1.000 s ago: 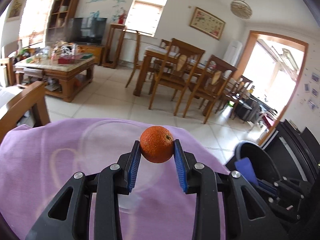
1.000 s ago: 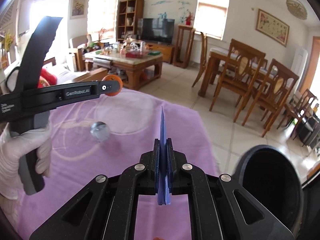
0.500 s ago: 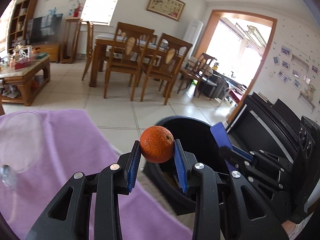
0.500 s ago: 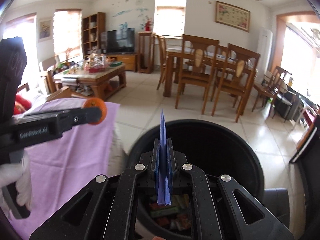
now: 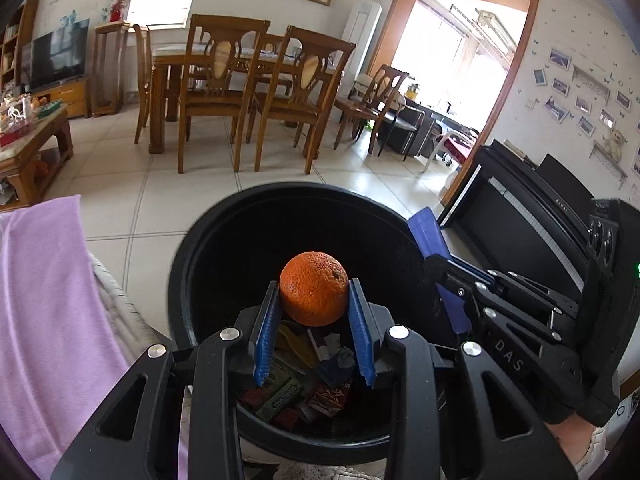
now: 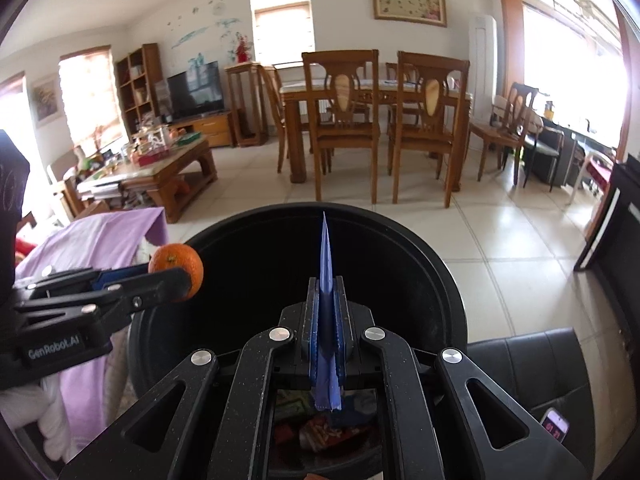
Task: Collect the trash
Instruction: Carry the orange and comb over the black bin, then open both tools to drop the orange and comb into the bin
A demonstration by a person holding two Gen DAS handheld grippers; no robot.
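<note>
My left gripper (image 5: 315, 316) is shut on an orange (image 5: 314, 294) and holds it over the open black trash bin (image 5: 208, 240). The orange also shows in the right wrist view (image 6: 178, 266), at the bin's left rim. My right gripper (image 6: 326, 304) is shut on a thin blue wrapper (image 6: 325, 264) that stands edge-on over the same bin (image 6: 440, 280). In the left wrist view the wrapper (image 5: 430, 228) sticks up at the bin's right side. Several packets of trash (image 5: 296, 392) lie in the bin's bottom.
A table with a purple cloth (image 5: 44, 300) stands left of the bin. A black piano (image 5: 532, 232) is to the right. Dining chairs and table (image 6: 376, 116) stand across the tiled floor. A phone (image 6: 554, 430) lies on a black seat at lower right.
Both grippers have swung from above the purple cloth to over the bin, carrying the orange and the blue wrapper. The bin now fills the middle of both views.
</note>
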